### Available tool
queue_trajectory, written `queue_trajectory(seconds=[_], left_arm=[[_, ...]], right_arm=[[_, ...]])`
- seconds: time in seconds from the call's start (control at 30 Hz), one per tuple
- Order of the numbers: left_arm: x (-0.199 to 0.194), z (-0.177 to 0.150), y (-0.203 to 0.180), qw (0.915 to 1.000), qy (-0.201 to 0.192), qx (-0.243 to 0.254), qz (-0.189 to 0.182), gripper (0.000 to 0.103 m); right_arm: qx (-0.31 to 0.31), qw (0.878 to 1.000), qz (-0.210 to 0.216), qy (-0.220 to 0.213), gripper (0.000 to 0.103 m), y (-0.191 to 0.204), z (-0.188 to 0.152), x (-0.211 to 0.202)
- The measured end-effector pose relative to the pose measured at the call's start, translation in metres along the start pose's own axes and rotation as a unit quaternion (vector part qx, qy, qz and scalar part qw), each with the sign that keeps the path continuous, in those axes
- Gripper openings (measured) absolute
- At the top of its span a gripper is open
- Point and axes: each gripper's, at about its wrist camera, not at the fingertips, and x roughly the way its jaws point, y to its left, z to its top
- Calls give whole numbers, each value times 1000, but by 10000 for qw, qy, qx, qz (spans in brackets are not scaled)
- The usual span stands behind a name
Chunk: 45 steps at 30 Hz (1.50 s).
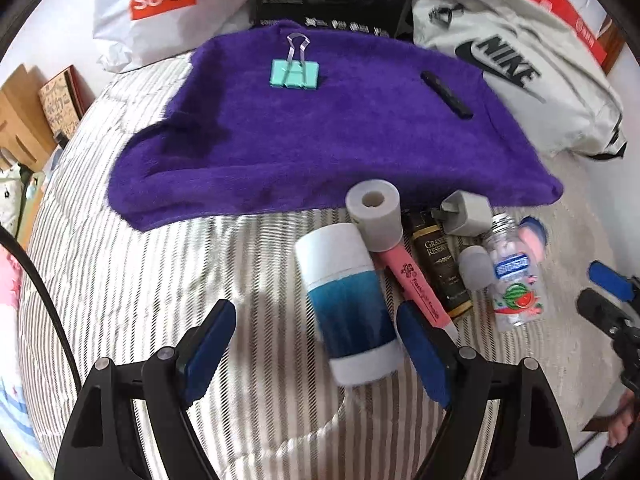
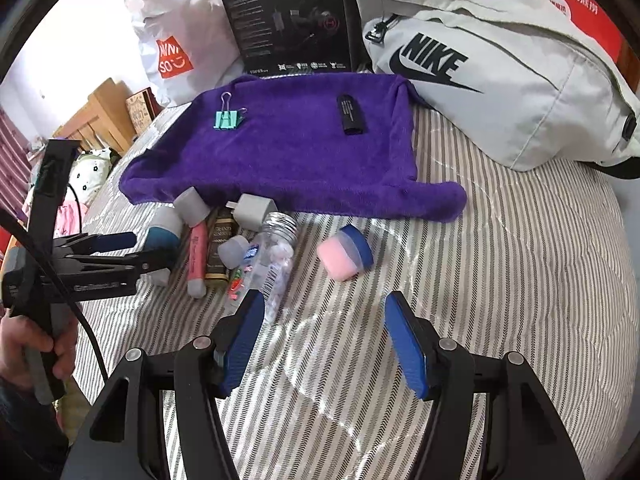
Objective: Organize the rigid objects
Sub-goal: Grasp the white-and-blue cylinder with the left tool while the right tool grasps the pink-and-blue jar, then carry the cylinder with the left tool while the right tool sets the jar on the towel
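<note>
On the striped bed (image 2: pixel 500 280), a fuzzy purple towel (image 2: pixel 288 152) has a mint binder clip (image 2: pixel 227 119) and a black stick-shaped gadget (image 2: pixel 351 114) resting on it. Just below its near edge sits a clutter of smaller stuff, the biggest being a white-and-blue cylinder (image 1: pixel 350 306) lying on its side between the spread fingers of the left hand-held gripper (image 1: pixel 316 340), not pinched. The right hand-held gripper (image 2: pixel 324 340) is spread wide with nothing in it, near a little pink-and-blue jar (image 2: pixel 345 254).

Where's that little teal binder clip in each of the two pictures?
Left wrist view: teal binder clip lies upper centre, near the far edge of the purple towel.
Right wrist view: clip lies upper left, on the towel's far-left part.
Shared landmark: the purple towel.
</note>
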Motion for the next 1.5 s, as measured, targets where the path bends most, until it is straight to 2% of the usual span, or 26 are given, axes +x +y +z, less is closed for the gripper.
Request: queue_trajectory(seconds=[0.2, 0.37, 0.43, 0.5, 0.57, 0.6, 0.73, 0.83, 0.9, 1.03, 1.07, 1.27, 1.33, 1.5], left_arm=[[6, -6, 7, 9995, 18, 196, 241, 83], [3, -3, 17, 9998, -160, 35, 142, 80], [5, -2, 12, 9997, -198, 116, 29, 72], [6, -2, 7, 9992, -266, 248, 155, 62], [3, -3, 0, 9983, -393, 413, 158, 37], [2, -3, -1, 9982, -421, 406, 98, 34], [-1, -4, 1, 9980, -446, 446, 46, 34], [-1, -4, -1, 9978, -495, 438, 30, 34], [-2, -5, -1, 9978, -494, 446, 24, 34], [0, -5, 1, 9979, -473, 450, 10, 34], [0, -5, 1, 9979, -472, 445, 12, 34], [1, -3, 1, 9982, -438, 418, -3, 34], [1, -4, 2, 9982, -460, 384, -14, 34], [0, -7, -3, 9971, -585, 480, 55, 34]], right_arm=[[136, 9999, 8, -58, 62, -13, -3, -5], [244, 9997, 4, 10, 62, -18, 0, 6], [255, 9997, 23, 42, 62, -20, 1, 11], [240, 9997, 5, 64, 62, -20, 3, 17], [125, 9999, -9, 48, 62, -18, 6, 22], [48, 10000, -52, 62, 62, -16, 8, 26], [-355, 9990, -204, 179, 62, -8, 17, 46], [-703, 9964, -364, 292, 58, -2, 18, 60], [-888, 9947, -400, 343, 47, 1, 18, 66], [-1116, 9928, -417, 136, 39, 3, 20, 69], [-1120, 9929, -387, 117, 37, 2, 21, 70], [-594, 9977, -182, 268, 36, -9, 26, 60], [-613, 9978, -165, 198, 36, -7, 22, 54], [-630, 9968, -236, 423, 37, -2, 12, 63]])
